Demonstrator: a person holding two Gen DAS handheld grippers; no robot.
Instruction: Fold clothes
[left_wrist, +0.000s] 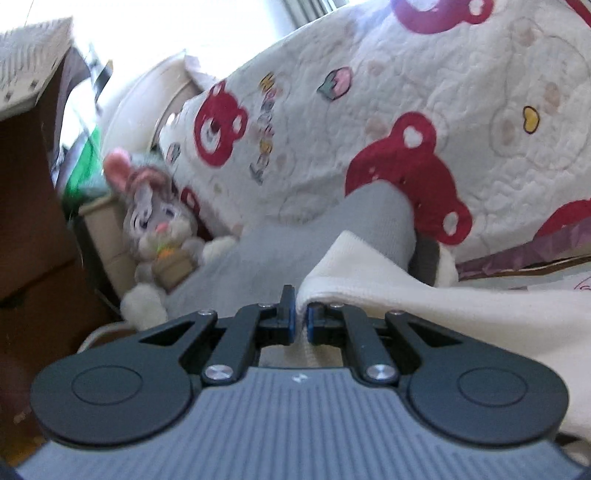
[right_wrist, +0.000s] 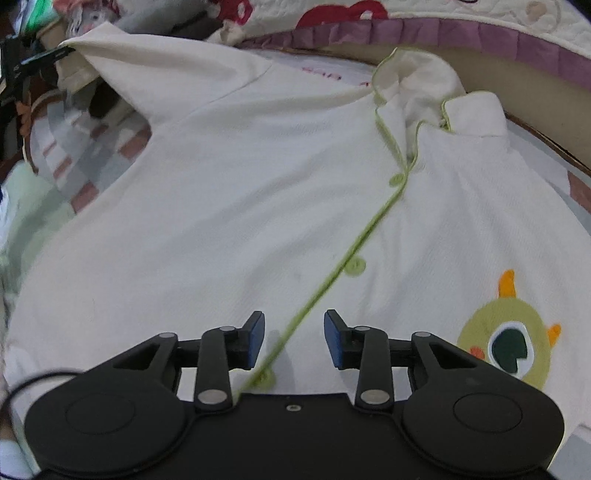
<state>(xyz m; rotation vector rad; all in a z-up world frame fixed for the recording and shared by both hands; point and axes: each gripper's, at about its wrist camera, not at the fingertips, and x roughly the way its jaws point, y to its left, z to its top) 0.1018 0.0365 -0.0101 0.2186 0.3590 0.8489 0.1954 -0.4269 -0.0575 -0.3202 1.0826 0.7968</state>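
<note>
mostly flat, the cream shirt (right_wrist: 229, 206) lay front-up on the bed, its green-piped button placket (right_wrist: 347, 258) running down the middle and a green one-eyed monster patch (right_wrist: 506, 343) near the lower right. one sleeve (right_wrist: 122, 59) was lifted off toward the bed's far left corner, where the left gripper (left_wrist: 300, 317) was pinched tight on the fabric edge, cloth squeezed between its blue pads (left_wrist: 309, 318). the right gripper (right_wrist: 294, 338) hung over the placket with its jaws apart and nothing pressed between them. beyond the sleeve sat a grey plush rabbit (left_wrist: 159, 221), and a white quilt with red bear shapes (left_wrist: 369, 122) lay heaped along the bed's far edge.
</note>
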